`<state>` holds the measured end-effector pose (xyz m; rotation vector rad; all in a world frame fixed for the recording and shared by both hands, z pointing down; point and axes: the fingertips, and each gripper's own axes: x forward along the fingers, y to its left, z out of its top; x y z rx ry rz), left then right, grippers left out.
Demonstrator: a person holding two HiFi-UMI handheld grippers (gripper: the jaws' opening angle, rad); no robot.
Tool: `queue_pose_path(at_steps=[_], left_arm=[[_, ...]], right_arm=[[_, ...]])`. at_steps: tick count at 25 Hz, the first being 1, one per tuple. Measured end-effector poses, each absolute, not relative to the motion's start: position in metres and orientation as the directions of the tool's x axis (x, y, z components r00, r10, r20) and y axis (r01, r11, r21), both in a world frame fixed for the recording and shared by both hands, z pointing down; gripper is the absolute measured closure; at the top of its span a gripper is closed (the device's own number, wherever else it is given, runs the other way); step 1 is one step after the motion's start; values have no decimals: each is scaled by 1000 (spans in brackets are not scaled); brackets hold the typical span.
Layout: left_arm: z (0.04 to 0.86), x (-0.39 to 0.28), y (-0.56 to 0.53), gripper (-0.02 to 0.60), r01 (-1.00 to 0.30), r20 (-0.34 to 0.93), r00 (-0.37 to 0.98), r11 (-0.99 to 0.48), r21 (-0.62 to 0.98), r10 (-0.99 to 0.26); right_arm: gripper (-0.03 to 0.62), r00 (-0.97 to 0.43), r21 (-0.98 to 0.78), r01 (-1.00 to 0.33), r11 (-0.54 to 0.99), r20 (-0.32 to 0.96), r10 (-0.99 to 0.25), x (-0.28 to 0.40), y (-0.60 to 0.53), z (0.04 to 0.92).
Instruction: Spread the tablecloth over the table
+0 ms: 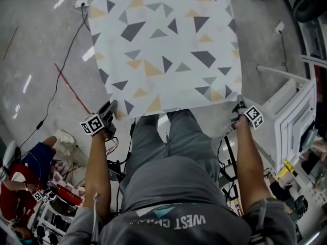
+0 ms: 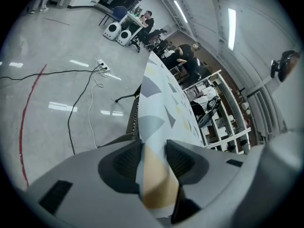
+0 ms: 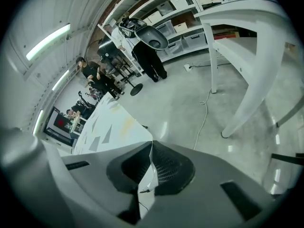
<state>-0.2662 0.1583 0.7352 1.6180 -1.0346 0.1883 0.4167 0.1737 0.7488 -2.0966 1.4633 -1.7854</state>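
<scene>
1. The tablecloth, pale with grey, dark and tan triangles, lies stretched out flat in front of the person, and its near edge runs between the two grippers.
2. The left gripper clamps the near left corner of the tablecloth. In the left gripper view a bunched fold with a tan patch sits pressed between the two dark pads, and the rest of the cloth runs away from the jaws.
3. The right gripper pinches the near right corner. In the right gripper view its jaws are drawn together on a thin white edge of the cloth, which hangs a little way below the pads.
4. Each gripper's marker cube faces up toward the head camera, just behind the jaws.
5. In the left gripper view a dark frame shows under the cloth's left edge.
6. The polished concrete floor carries a red line, a black cable and a power strip off the cloth's far left corner.
7. White frames and shelving stand close to the right gripper.
8. Several people sit in the background at the far end of the cloth.
</scene>
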Motion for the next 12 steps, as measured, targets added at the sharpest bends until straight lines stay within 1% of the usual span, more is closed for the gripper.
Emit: queue_pose_path(at_steps=[4,7,8,9,10,11,12], left_arm=[[735,-270,161,403,-745,659,568,31,666,-494],[729,-285,162,403,-794,696,526,13,608,-489],[725,-291,161,403,-803,702,512,14,595,-496],[719,-295,160,403,-811,705,498,16,585,-505],[712,-300,158,403,-819,706,483,16,573,-518],[703,-305,155,403,-831,707,464,14,556,-533],[693,-311,152,404,-844,707,444,8,536,-551]], right_arm=[[579,-70,-533,-612,-584,772,-632,417,174,750],[560,-34,-503,-616,-606,786,-617,416,177,745],[548,-24,-486,-627,-609,794,-608,416,177,742],[520,-17,-465,-644,-607,802,-597,414,178,740],[476,-9,-439,-669,-600,812,-584,412,177,736],[445,3,-406,-698,-590,822,-570,411,177,732],[439,20,-371,-725,-580,831,-556,410,177,726]])
